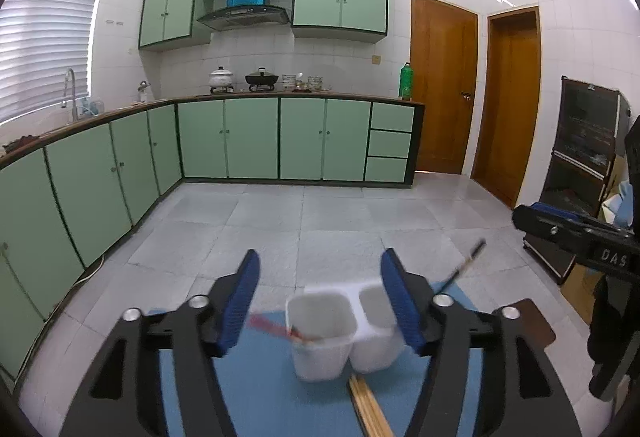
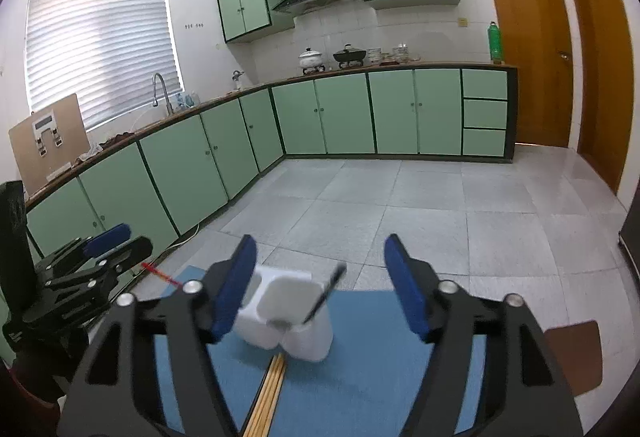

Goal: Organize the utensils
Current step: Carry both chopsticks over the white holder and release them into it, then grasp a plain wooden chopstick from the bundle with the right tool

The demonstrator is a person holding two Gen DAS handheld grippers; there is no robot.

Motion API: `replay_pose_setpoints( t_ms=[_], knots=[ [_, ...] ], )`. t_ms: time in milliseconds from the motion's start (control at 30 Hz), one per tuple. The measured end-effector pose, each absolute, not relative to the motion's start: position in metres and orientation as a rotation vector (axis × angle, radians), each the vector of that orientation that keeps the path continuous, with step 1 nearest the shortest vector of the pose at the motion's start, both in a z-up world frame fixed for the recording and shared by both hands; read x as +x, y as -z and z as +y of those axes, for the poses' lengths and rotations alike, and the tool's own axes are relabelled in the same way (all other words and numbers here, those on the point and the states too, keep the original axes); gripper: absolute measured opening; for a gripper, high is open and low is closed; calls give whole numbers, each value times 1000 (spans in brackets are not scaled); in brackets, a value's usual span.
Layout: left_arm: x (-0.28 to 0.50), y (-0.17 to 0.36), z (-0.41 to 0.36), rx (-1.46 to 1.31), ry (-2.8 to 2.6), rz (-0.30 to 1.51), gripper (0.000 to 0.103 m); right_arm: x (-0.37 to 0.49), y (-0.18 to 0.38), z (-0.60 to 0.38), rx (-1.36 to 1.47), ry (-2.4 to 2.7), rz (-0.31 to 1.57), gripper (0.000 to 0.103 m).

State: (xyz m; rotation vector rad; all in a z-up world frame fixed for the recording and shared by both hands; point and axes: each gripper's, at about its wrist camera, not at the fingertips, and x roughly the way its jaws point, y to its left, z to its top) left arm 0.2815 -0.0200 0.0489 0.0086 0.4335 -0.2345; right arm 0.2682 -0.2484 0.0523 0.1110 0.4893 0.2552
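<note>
Left wrist view: both the left gripper (image 1: 320, 301) and the right gripper (image 2: 320, 285) gape wide and empty. The white holder (image 1: 340, 333) has a red utensil (image 1: 272, 327) in one compartment and a dark one (image 2: 326, 295) in the other; the wooden chopsticks (image 1: 370, 409) at six o'clock remain unsorted.

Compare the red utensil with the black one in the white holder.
The red utensil sits in the holder's left cup; the black utensil sits in the right cup. The red one leans left; the black one leans right. Red is bright with a pale end, black is dark throughout. Both are thin sticks resting tilted, touching no gripper.
</note>
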Motion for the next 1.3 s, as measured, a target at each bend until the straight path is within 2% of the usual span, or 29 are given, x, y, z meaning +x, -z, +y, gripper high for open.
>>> replay_pose_setpoints(
  t_ms=[167,200,600,933,1133,1300],
  knots=[
    [237,-23,-21,15,222,453,76,219,-24,-250,108,-230,488,89],
    [229,-15,-20,10,217,463,77,210,-17,-250,112,-225,494,89],
    [172,88,-12,11,153,672,79,139,92,-221,86,-192,699,90],
    [151,142,-6,19,113,819,79,114,146,-188,40,-209,847,89],
    [147,152,-3,33,98,849,81,111,157,-174,-5,-226,897,75],
    [144,154,2,18,91,859,81,110,159,-164,-38,-243,908,57]
  ],
)
